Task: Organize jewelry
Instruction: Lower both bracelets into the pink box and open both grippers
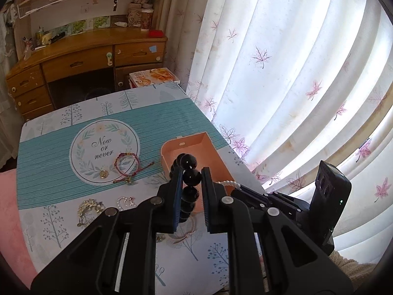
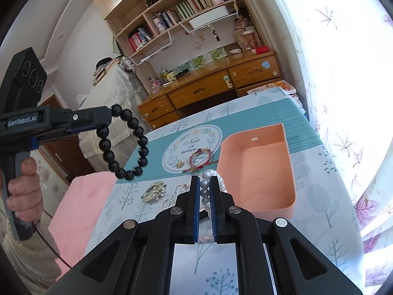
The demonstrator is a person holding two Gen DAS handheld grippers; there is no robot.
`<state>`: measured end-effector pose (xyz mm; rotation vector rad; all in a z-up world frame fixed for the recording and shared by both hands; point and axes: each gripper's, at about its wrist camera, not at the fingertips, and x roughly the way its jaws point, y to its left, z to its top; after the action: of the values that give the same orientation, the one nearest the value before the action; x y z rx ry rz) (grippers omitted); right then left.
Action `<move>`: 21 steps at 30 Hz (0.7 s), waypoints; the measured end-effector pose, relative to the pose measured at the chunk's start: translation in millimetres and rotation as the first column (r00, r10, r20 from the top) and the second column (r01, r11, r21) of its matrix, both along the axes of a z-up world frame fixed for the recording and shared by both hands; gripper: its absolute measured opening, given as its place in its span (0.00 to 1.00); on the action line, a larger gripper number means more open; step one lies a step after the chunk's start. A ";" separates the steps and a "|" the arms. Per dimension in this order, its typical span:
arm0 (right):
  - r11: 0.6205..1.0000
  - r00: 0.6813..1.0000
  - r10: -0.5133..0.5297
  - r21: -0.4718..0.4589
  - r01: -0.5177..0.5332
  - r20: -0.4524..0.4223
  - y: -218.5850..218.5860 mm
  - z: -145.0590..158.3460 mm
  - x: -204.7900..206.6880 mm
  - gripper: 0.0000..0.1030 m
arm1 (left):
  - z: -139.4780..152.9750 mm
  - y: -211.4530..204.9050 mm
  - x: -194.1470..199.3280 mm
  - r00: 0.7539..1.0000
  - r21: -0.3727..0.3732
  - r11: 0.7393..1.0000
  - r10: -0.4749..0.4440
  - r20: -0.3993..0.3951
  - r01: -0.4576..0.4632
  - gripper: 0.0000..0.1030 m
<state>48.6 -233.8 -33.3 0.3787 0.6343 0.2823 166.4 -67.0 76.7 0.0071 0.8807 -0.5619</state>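
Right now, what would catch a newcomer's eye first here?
The black bead bracelet dangling in mid-air from the left tongs, left of the table. Next, the pearl bracelet pinched in the right tongs beside the empty peach box on the teal cloth.

Left gripper (image 1: 192,172) is clamping a black bead bracelet (image 1: 189,172) above the desk (image 1: 49,147); an orange box (image 1: 196,147) is sitting behind; red cord bracelets (image 1: 126,163) are lying left of it.
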 end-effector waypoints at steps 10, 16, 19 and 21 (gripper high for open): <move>0.990 0.990 -0.107 0.078 0.114 -0.087 -53.1 -27.0 60.9 0.07 | -86.4 -86.2 71.1 0.998 0.112 0.993 -0.011 -0.065 0.018 0.12; 0.989 0.981 -0.098 0.095 0.115 -0.167 -68.0 -61.5 87.8 0.08 | -131.2 -116.6 90.9 0.996 0.201 0.979 -0.015 -0.087 0.032 0.13; 0.988 0.980 -0.092 0.104 0.111 -0.178 -73.0 -72.9 92.5 0.23 | -141.3 -115.3 94.8 0.989 0.161 0.986 -0.023 -0.145 0.047 0.14; 0.988 0.980 -0.107 0.088 0.123 -0.169 -73.1 -79.5 91.1 0.36 | -141.0 -107.9 90.7 0.986 0.127 0.991 -0.022 -0.168 0.044 0.17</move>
<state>139.7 -306.9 -112.8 0.5351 0.7591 0.1723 257.0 -174.8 -64.3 0.0951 1.0807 -0.5407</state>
